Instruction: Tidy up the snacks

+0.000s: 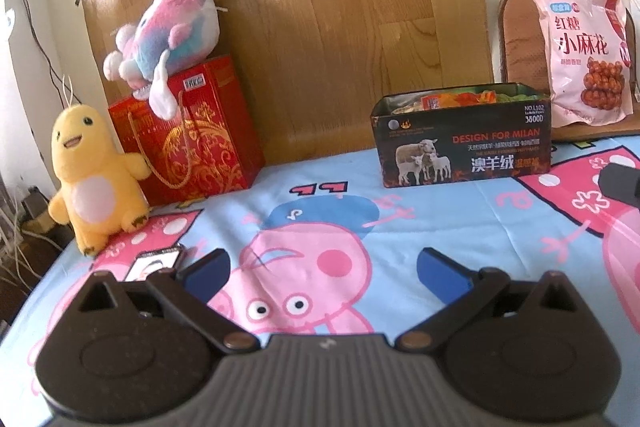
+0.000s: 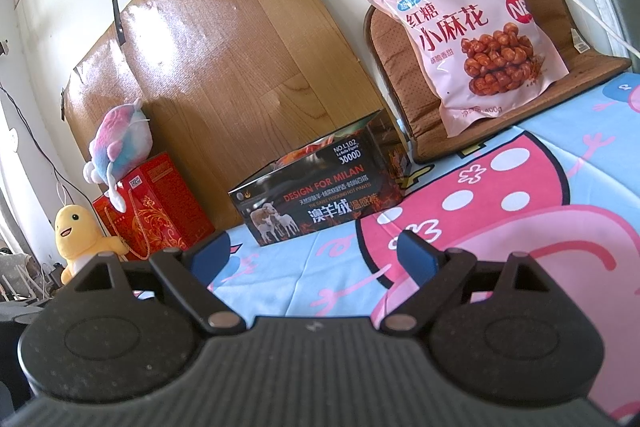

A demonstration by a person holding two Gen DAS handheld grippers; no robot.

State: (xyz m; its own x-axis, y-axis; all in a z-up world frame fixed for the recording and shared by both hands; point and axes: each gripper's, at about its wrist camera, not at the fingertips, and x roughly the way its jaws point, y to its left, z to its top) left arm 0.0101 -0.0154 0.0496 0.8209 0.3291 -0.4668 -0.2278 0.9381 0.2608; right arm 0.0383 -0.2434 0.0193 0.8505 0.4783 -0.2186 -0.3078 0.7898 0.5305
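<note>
My left gripper (image 1: 322, 267) and right gripper (image 2: 316, 253) gape wide, empty, over cartoon sheet (image 1: 460, 219); wood-panel wall (image 1: 340, 7); snack box (image 1: 464, 143) lies long-side toward me.

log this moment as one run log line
left gripper open, empty | right gripper open, empty | black open-top cardboard box holds snacks | pink snack bag outside

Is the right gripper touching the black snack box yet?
Apart. In the right wrist view the right gripper is open and empty, and a stretch of cartoon bedsheet shows between its fingertips and the black snack box.
</note>
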